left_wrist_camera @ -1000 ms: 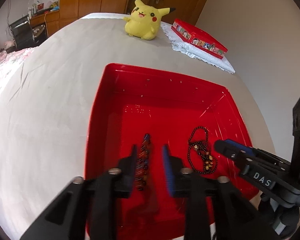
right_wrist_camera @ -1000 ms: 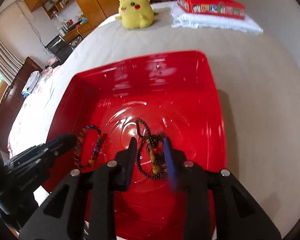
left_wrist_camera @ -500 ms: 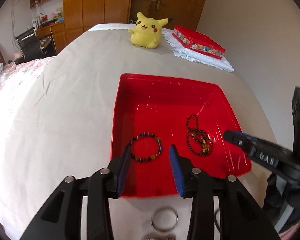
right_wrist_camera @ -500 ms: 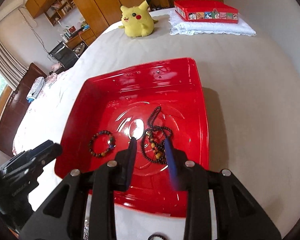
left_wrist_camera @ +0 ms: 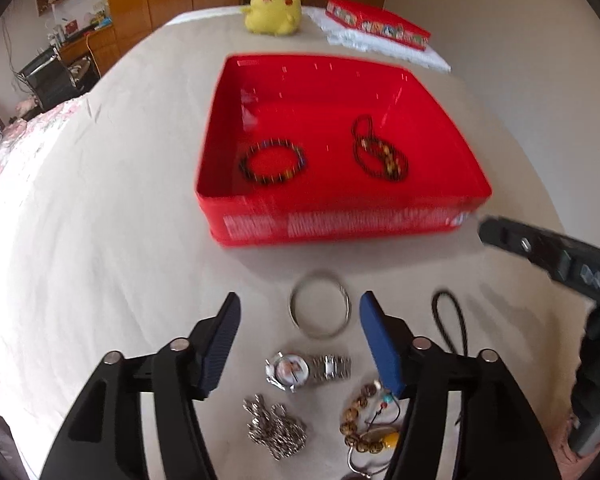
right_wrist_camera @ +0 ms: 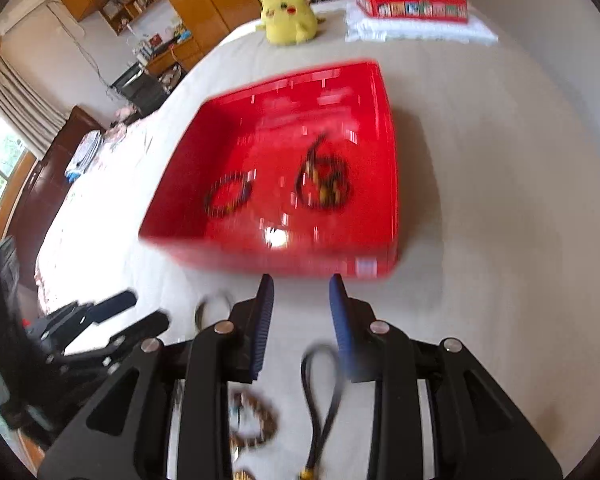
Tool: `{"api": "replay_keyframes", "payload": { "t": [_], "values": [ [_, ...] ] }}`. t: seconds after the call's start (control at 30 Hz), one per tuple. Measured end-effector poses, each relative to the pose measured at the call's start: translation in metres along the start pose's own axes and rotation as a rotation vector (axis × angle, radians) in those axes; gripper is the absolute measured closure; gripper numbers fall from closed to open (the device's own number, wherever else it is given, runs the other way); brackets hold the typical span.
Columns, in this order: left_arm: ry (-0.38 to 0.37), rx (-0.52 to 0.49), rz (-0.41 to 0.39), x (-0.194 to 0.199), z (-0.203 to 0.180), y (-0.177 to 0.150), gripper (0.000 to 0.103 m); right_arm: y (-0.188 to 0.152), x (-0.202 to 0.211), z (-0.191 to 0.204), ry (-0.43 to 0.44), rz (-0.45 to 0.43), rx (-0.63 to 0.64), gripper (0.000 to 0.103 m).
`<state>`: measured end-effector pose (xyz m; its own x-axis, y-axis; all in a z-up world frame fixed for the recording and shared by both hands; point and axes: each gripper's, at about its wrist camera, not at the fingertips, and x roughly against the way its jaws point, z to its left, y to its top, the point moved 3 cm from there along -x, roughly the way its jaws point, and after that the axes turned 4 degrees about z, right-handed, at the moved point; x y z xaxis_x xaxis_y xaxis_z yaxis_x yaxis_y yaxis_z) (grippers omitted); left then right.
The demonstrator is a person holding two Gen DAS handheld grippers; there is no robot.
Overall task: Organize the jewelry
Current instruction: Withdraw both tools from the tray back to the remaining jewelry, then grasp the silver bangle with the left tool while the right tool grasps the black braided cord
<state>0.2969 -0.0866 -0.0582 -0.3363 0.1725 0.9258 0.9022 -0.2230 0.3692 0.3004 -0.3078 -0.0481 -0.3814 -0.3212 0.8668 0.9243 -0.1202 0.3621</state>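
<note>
Jewelry is spread on the bed nearest the left wrist camera: a watch [left_wrist_camera: 287, 371], a chain [left_wrist_camera: 275, 429] and a silver bangle [left_wrist_camera: 320, 305], framed by the left gripper [left_wrist_camera: 298, 312], empty, jaws opening. Only the right wrist view shows the right gripper [right_wrist_camera: 302, 292] narrowly parted, released, over a black cord [right_wrist_camera: 320, 392]. Farther off, a beaded bracelet [left_wrist_camera: 272, 165] and a dark necklace [left_wrist_camera: 380, 156] lie inside the red tray [left_wrist_camera: 340, 222].

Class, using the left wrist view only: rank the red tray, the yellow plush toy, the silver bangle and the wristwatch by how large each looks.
1. red tray
2. yellow plush toy
3. silver bangle and wristwatch: look alike, so unranked.
The toy lies far back, so its true size is unsure.
</note>
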Motion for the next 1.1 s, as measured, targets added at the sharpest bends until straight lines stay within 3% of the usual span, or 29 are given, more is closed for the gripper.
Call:
{"api": "replay_keyframes", "payload": {
  "t": [0.07, 0.27, 0.6, 0.7, 0.83, 0.97, 1.1],
  "values": [
    [0.003, 0.009, 0.006, -0.006, -0.001, -0.005, 0.032, -0.02, -0.003, -0.003, 0.011, 0.036, -0.004, 0.072],
    [0.046, 0.003, 0.008, -0.022, -0.008, -0.007, 0.03, -0.059, -0.011, -0.007, 0.025, 0.097, -0.008, 0.071],
    [0.044, -0.012, 0.057, -0.046, -0.012, -0.01, 0.029, -0.072, -0.023, -0.017, 0.033, 0.131, -0.03, 0.071],
    [0.007, -0.01, 0.096, -0.056, -0.013, -0.01, 0.029, -0.073, -0.026, -0.017, 0.032, 0.14, -0.026, 0.071],
    [0.047, -0.026, 0.086, -0.06, -0.016, -0.011, 0.041, -0.073, -0.028, -0.017, 0.028, 0.152, -0.026, 0.071],
    [0.039, -0.008, 0.082, -0.059, -0.015, -0.009, 0.054, -0.075, -0.028, -0.017, 0.025, 0.151, -0.026, 0.071],
    [0.04, -0.007, 0.075, -0.06, -0.015, -0.007, 0.055, -0.075, -0.029, -0.017, 0.024, 0.149, -0.026, 0.069]
  ]
}}
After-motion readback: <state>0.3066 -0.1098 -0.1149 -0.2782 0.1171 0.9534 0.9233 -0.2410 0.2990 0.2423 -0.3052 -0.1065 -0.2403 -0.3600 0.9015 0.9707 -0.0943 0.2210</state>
